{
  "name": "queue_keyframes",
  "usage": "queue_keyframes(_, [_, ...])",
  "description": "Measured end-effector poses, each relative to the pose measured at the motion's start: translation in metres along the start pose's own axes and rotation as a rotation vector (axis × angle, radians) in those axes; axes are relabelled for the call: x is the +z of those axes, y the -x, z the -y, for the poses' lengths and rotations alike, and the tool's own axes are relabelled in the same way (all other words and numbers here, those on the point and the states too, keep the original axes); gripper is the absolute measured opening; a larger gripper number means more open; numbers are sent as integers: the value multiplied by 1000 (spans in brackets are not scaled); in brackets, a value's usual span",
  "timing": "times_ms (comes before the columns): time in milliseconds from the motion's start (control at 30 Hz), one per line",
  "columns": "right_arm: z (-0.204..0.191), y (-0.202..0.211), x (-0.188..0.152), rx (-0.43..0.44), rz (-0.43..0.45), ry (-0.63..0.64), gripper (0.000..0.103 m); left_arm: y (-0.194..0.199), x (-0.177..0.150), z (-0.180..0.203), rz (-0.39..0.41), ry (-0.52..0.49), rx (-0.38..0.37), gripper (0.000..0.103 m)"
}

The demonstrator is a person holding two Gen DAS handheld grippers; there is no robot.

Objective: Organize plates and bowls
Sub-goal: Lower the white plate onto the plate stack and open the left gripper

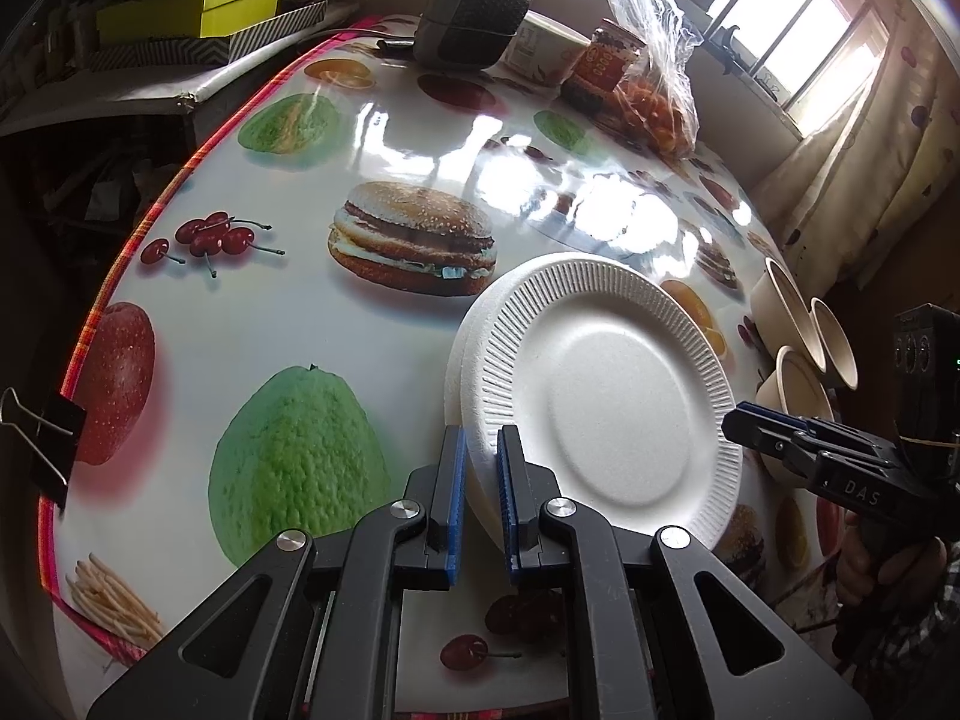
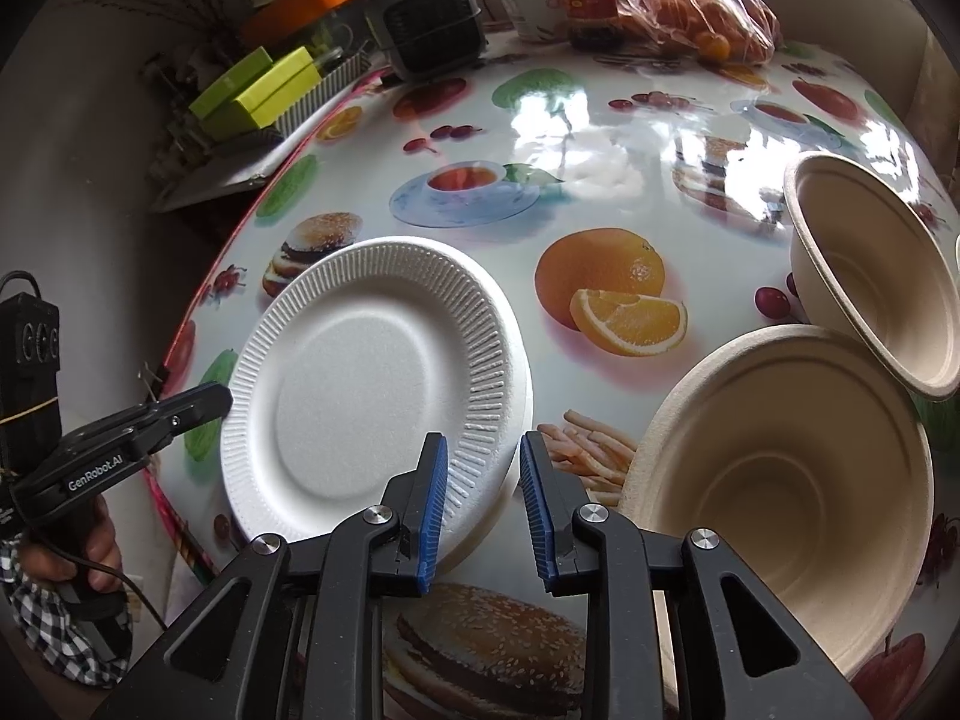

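Left wrist view: the left hand-held gripper (image 1: 480, 480) pinches the near rim of the top white plate (image 1: 606, 396), which sits on another on the surface (image 1: 288, 312).

Right wrist view: the right hand-held gripper (image 2: 483, 504) stands slightly apart, its pads straddling the plate's rim (image 2: 480, 414) without pressing; the bowls (image 2: 780, 468) stand just beside. Lifting by one edge could drag the lower plate or bend the rim.

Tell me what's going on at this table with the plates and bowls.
A person is sorting disposable tableware with a handheld gripper in each hand. The left gripper has its jaws shut on the rim of the white plates, a small stack on the food-print tablecloth. The right gripper sits at the opposite rim with its jaws open, not pressing on anything. Beige bowls wait to the right of the plates, apart from them.
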State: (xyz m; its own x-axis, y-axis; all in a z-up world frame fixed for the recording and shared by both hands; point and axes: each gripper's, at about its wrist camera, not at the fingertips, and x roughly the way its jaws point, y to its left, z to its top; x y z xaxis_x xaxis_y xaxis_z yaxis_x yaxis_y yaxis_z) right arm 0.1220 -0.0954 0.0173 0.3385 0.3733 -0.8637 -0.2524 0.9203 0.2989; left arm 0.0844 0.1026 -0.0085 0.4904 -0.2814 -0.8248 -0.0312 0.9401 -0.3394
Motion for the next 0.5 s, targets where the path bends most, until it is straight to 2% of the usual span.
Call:
queue_keyframes(167, [-1, 2, 1, -1, 8, -5, 36, 2, 1, 1, 4, -6, 12, 13])
queue_keyframes(400, [1, 7, 1, -5, 28, -18, 42, 6, 6, 5, 12, -14, 27, 15])
queue_keyframes(500, [2, 14, 2, -7, 49, -20, 44, 10, 10, 12, 26, -30, 30, 23])
